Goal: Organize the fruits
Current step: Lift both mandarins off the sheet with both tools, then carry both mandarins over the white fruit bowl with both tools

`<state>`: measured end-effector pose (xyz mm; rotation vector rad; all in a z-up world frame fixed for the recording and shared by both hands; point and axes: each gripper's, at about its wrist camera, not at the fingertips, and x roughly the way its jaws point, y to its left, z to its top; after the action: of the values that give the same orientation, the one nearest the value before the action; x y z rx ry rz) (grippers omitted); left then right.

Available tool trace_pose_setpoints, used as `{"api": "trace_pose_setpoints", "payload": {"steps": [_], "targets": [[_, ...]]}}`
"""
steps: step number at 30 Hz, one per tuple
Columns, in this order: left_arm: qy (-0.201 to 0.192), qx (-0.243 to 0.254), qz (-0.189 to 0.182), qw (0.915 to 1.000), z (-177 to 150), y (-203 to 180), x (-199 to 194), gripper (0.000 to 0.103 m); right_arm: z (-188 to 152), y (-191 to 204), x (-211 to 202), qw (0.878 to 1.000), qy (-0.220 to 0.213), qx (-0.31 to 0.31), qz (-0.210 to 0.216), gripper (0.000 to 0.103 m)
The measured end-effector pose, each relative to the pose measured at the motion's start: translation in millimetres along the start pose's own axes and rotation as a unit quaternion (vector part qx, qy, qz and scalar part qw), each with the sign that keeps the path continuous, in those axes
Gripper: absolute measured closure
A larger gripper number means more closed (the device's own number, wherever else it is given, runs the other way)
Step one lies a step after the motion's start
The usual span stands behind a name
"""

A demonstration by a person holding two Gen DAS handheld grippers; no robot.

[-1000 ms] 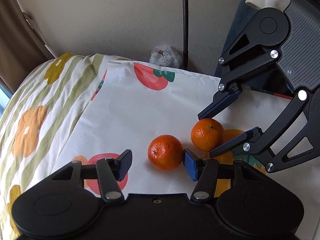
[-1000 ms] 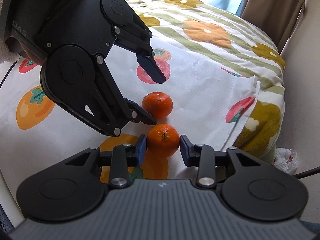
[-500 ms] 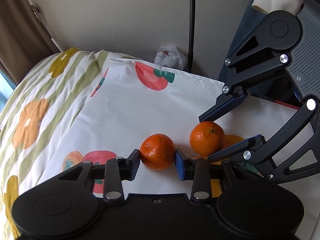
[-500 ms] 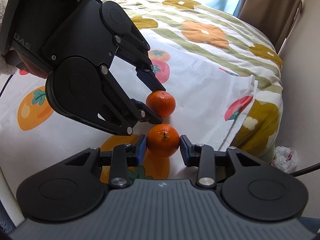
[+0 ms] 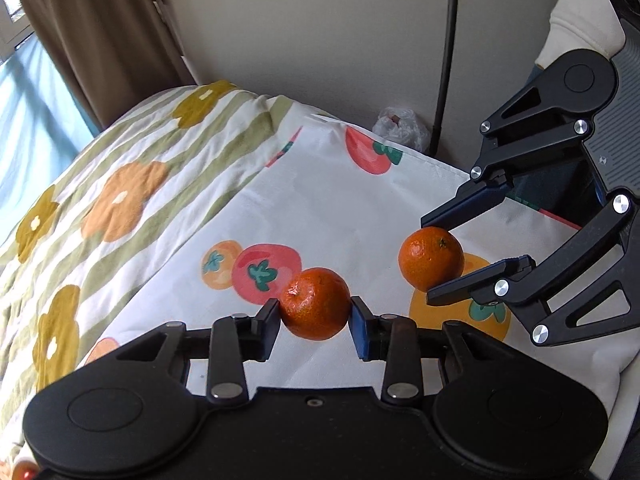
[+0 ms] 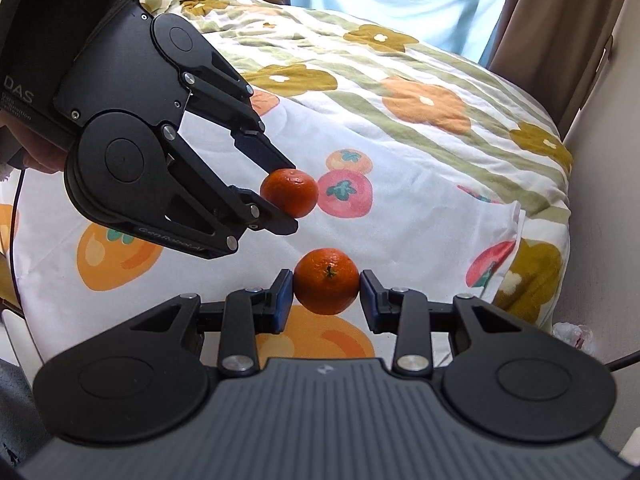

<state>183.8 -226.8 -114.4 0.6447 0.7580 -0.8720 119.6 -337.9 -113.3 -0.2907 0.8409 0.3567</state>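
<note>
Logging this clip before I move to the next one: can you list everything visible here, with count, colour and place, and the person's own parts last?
mandarins: 2, orange; a darker one between the left tongs' pads, one with a stem scar between the right tongs' pads
fruit-print cloth: 1, white with red and orange fruit, spread under both mandarins
floral quilt: 1, cream with green stripes, orange and mustard flowers, under the cloth
curtains: brown, beside the window
plastic bag: 1, clear and crumpled, on the floor by the wall
cable: 1, black, running up the wall
left tongs: black, closed on the darker mandarin
right tongs: black with blue pads, closed on the other mandarin
</note>
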Motion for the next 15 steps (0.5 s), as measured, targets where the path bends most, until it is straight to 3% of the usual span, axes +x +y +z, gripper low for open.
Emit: {"api": "trace_pose_setpoints", "payload": {"steps": [7,15], "targets": [[-0.013,-0.076,0.052,0.9957,-24.9,15.0,-47.4,0.062,24.6,27.5,-15.1,0.999,-0.021,-0.025,0.012,0.052],[-0.045,-0.172,0.115,0.9774,-64.7,39.2,-117.5,0.062,69.1,72.0,-25.2,0.997,-0.046,-0.050,0.035,0.052]]}}
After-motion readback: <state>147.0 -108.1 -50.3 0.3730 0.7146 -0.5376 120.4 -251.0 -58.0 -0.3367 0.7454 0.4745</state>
